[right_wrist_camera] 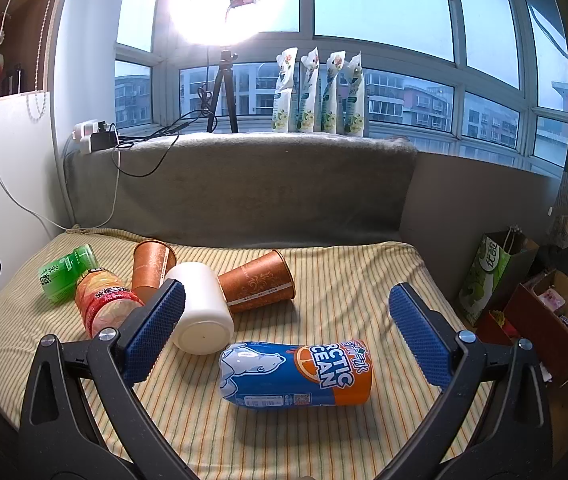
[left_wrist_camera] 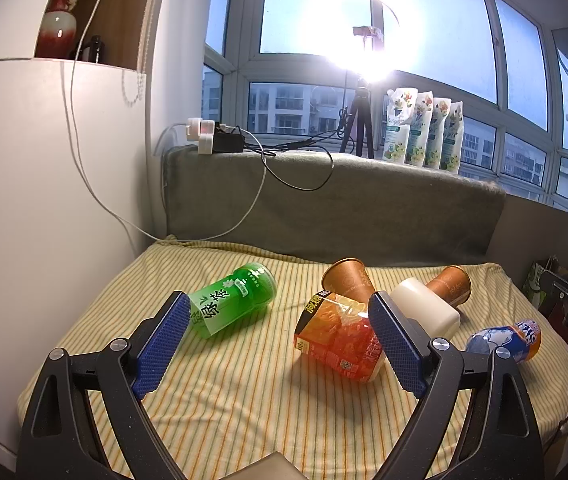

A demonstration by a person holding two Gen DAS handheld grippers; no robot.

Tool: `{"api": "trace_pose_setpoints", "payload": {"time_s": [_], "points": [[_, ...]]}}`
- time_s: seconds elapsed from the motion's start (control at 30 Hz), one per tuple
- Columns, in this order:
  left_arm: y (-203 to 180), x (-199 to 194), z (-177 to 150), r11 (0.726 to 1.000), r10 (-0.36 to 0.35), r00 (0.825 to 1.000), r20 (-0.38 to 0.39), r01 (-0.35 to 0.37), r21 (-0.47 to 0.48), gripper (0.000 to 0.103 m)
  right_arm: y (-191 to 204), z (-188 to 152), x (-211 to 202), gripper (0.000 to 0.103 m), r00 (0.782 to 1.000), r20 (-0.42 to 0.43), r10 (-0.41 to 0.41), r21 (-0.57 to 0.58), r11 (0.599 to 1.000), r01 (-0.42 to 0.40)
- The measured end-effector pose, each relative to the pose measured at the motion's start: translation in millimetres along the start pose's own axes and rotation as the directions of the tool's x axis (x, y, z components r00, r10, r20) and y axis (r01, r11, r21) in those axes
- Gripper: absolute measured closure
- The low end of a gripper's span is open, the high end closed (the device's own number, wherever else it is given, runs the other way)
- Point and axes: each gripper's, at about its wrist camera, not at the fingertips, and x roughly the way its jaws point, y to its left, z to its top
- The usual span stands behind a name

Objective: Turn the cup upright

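Plainly, nothing is grasped yet: the left gripper [left_wrist_camera: 280,340] hangs with its jaws spread wide and empty, and the right gripper [right_wrist_camera: 286,332] is likewise agape above the striped cushion [right_wrist_camera: 324,432].

Six containers lie on their sides. The green tea cup [left_wrist_camera: 233,300] lies apart to the left, and the red-orange cup [left_wrist_camera: 338,340] sits just beside the first brown paper cup [left_wrist_camera: 348,276]. A white cup [right_wrist_camera: 202,308] rests against the second brown paper cup [right_wrist_camera: 258,287]. Nearest the right gripper, between its fingers in the right wrist view, lies the blue Arctic Ocean cup [right_wrist_camera: 296,372], well clear of the others.

The chief risk is probably the surface. The cushion looks soft, so a cup stood upright may tip again if released off-balance. These cups are round, too, and a finger that nudges one before closing could roll it away. In the crowded middle, reaching for the white cup or a paper cup would likely knock its neighbour. The paper cups may also crush under a hard squeeze.

Open room lies in front of the cups and around the blue one. The cushion's right edge drops toward boxes and a green bag [right_wrist_camera: 484,276], the grey backrest [right_wrist_camera: 244,188] closes the far side, and a white wall [left_wrist_camera: 44,200] bounds the left.
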Motion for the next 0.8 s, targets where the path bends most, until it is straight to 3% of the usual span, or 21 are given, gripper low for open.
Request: {"api": "trace_pose_setpoints", "payload": {"time_s": [0.47, 0.8], "points": [[6, 4, 0, 1.0, 0.002, 1.0, -0.015, -0.002, -0.002, 0.012, 4, 1, 4, 0.0, 1.0, -0.004, 0.008, -0.008, 1.0, -0.008], [25, 9, -2, 0.999, 0.036, 0.998, -0.043, -0.037, -0.013, 0.012, 20, 9, 14, 0.0, 0.998, -0.028, 0.06, -0.071, 0.996, -0.062]]}}
